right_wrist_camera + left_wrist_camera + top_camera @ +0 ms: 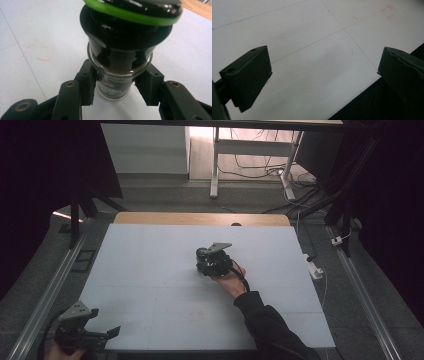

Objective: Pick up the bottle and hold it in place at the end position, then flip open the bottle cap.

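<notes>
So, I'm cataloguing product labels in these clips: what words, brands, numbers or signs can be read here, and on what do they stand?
No text reads clearly enough to quote.
Label on the glass jar held in the right hand-held gripper: a red-and-blue mark and pale lettering, too blurred to read.
Jar's black lid with the green ring: no lettering to be seen.
White table sheet: faint red square marks and thin lines, no words.

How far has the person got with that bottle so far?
Done: the right gripper is clamped on the glass jar with the black, green-ringed cap, over the white table mat. In hand: holding it. Left: the open left gripper waits at the near edge, unused.
</notes>
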`<act>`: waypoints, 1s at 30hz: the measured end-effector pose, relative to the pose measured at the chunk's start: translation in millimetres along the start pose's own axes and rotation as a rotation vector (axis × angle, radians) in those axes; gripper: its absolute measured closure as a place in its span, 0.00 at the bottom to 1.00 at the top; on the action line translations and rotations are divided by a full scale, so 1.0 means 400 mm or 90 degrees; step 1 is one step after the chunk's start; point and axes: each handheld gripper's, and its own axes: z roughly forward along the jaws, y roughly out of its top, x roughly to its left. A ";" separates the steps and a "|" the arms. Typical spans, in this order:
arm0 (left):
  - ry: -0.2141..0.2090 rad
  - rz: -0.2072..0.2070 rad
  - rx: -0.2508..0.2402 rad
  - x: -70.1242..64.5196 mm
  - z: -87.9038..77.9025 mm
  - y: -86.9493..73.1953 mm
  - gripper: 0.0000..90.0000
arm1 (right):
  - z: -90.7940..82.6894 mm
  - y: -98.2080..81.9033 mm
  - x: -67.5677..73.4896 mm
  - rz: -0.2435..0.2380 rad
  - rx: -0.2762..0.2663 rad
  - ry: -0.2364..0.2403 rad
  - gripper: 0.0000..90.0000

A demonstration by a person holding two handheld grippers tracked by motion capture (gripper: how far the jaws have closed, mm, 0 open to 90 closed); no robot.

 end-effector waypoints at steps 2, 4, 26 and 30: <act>0.000 0.001 0.000 -0.001 0.000 0.000 0.00 | 0.000 -0.001 0.000 0.000 -0.002 0.001 0.59; 0.000 0.001 0.000 0.000 0.000 0.001 0.00 | 0.000 -0.001 -0.001 0.001 -0.001 0.002 0.59; -0.017 0.008 -0.016 -0.003 0.001 0.017 0.00 | 0.001 -0.003 -0.004 -0.002 -0.002 0.009 0.59; -0.029 0.024 -0.015 -0.005 0.008 0.029 0.00 | 0.002 -0.003 -0.004 -0.003 -0.002 0.010 0.59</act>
